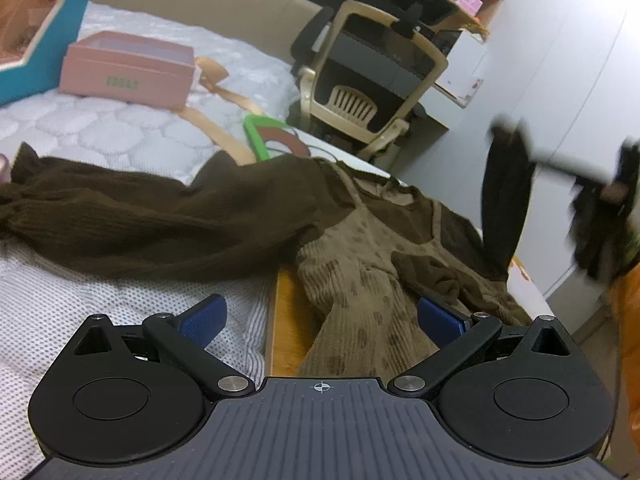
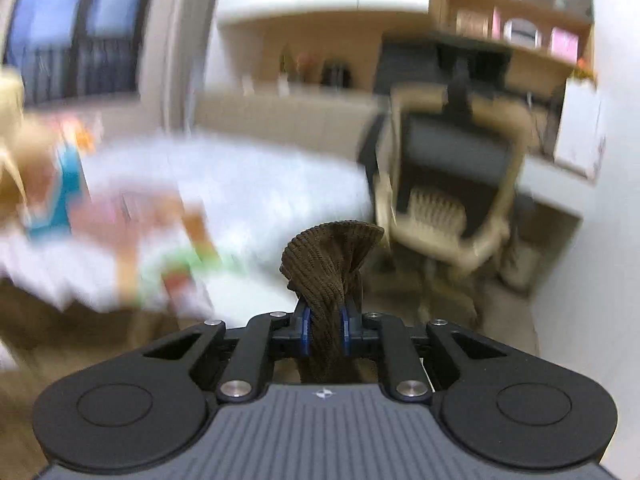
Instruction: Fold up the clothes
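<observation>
Sweater [image 1: 168,224] sprawls across the bed [image 1: 120,136]; right gripper [image 2: 324,330] is clamped on 1 brown sleeve, lifted high. Left gripper [image 1: 320,316] hovers with jaws apart. Next, probably: sleeve across the body.

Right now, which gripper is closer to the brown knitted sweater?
Right. The right gripper is shut on the brown knitted sweater's sleeve, lifting it. The left gripper hangs open just above the sweater, not touching.

Bed [image 1: 168,136], beige desk chair [image 1: 372,80]
</observation>
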`<state>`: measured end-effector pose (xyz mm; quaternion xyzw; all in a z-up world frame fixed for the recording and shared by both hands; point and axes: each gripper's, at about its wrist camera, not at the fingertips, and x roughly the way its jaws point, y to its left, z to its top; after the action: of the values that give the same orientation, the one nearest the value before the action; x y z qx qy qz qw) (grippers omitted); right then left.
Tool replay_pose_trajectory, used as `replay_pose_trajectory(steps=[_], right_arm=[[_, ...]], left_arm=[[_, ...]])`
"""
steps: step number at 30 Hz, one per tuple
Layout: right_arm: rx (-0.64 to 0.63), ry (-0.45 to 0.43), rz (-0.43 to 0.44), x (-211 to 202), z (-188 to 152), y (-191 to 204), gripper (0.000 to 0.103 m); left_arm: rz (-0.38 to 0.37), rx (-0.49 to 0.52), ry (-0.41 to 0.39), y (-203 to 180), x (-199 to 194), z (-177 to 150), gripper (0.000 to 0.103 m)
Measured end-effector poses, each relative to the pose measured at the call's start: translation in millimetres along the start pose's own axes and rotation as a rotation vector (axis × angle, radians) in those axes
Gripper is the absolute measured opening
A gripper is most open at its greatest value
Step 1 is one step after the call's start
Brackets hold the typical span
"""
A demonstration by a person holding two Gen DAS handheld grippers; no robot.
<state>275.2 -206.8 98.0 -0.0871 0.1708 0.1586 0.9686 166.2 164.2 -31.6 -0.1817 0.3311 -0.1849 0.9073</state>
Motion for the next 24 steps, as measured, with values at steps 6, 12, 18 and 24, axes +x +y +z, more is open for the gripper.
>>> replay_pose_trajectory(steps=[6, 12, 18, 24], right_arm=[[-0.07, -0.043, 0.159, 14, 38, 61, 0.012], [-0.075, 0.088, 0.297, 52, 12, 110, 0.032], [0.044, 0.041, 0.263, 30, -7, 63, 0.064], [0.167, 0.19, 0.239, 23, -76, 10, 0.065]], left_arm=[[-0.011, -0.01, 0.022, -2, 3, -6, 0.103], [-0.003, -0.135, 0.033, 11, -2, -5, 0.103], [0.09, -0.24, 0.001, 24, -9, 2, 0.103], [0.161, -0.268, -0.043, 23, -8, 18, 0.103]])
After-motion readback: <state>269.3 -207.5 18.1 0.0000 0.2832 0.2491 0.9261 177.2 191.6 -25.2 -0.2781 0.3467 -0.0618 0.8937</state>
